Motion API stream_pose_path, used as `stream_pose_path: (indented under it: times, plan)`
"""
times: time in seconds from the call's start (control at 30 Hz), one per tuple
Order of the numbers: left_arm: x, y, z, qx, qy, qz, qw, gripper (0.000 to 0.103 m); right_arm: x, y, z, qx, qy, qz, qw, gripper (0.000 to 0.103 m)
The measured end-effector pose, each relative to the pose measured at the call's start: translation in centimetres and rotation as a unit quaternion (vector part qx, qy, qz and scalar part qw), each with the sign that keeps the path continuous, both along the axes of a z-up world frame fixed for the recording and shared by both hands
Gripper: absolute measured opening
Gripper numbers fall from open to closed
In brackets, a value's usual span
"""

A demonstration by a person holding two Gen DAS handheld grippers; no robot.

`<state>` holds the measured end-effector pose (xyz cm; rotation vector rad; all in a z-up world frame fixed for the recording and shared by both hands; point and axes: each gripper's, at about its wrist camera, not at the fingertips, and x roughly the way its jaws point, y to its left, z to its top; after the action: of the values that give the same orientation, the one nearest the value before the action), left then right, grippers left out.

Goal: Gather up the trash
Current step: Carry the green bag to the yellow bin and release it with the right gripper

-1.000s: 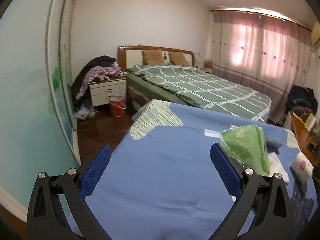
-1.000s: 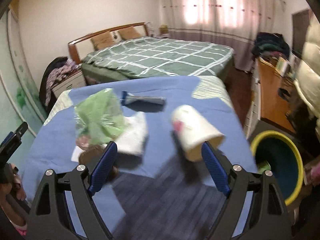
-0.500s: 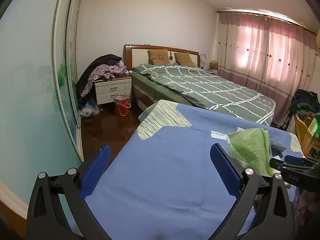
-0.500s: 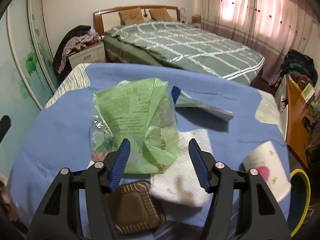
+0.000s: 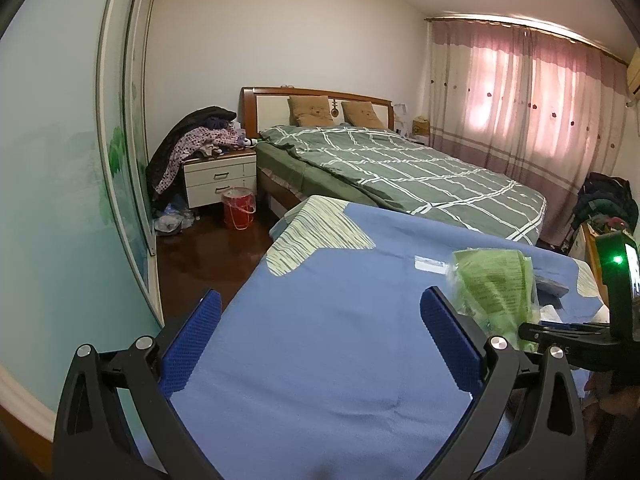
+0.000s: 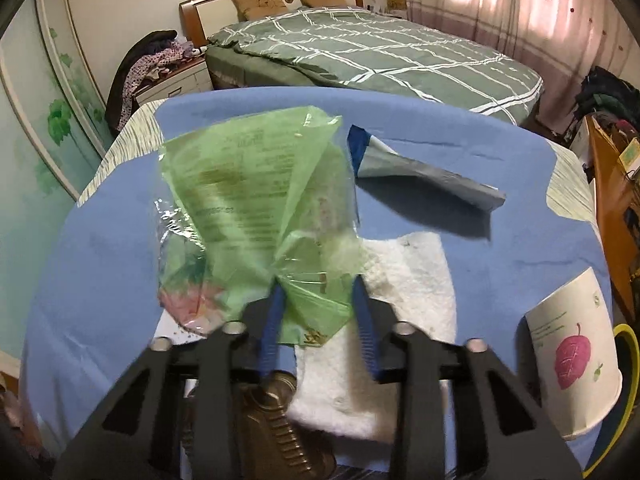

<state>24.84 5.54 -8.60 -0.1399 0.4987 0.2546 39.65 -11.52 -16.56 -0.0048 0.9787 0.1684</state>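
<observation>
A crumpled green plastic bag [image 6: 248, 184] lies on the blue-covered table [image 6: 100, 260]. My right gripper [image 6: 318, 300] is closing on the bag's near end, which is bunched between the blue pads and touches both. The bag [image 5: 496, 288] and the right gripper's black fingers [image 5: 560, 330] also show at the right of the left wrist view. Under and beside the bag lie a white paper towel [image 6: 408, 272], a brown plastic tray [image 6: 280, 420], a silver-blue wrapper [image 6: 420, 172] and a tipped paper cup [image 6: 572, 356]. My left gripper [image 5: 320, 300] hangs open over bare blue cloth, with nothing in it.
A yellow-rimmed bin [image 6: 628, 360] stands off the table's right edge. Beyond the table are a green plaid bed [image 5: 400, 176], a nightstand [image 5: 220, 180] piled with clothes and a red bucket [image 5: 239, 208]. A sliding wardrobe door [image 5: 124, 160] runs along the left.
The right gripper swung from the paper cup to the green bag, sank toward it and narrowed its jaws around the bag's end. It has come into the left wrist view. The left gripper stayed put.
</observation>
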Motion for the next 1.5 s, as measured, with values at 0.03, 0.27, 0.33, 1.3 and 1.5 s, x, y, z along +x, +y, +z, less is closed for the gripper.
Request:
stream_pose_path:
  times: [0.03,0.27,0.33,1.3,1.5]
  plan:
    - [0.0,0.0,0.0,0.0,0.0,0.0,1.0,0.098,-0.2,-0.1,0.2,0.006,-0.002,-0.001,1.0,0.015]
    - [0.1,0.0,-0.1,0.002,0.0,-0.003,1.0,0.098,-2.0,-0.7,3.2,0.029,-0.04,-0.005,0.999,0.009]
    - [0.0,0.1,-0.2,0.002,0.0,-0.004,1.0,0.098,-2.7,-1.0,4.0,0.04,-0.047,-0.003,0.998,0.009]
    - [0.3,-2.8,-0.4,0.029,0.008,-0.071,0.997,0.098,-17.2,-24.2,5.4,0.046,-0.142,-0.361,0.921,0.009]
    - [0.2,-4.9,-0.7,0.034,0.009,-0.131,0.9907,0.098,-20.0,-29.0,3.1,0.023,-0.139,-0.471,0.871,0.009]
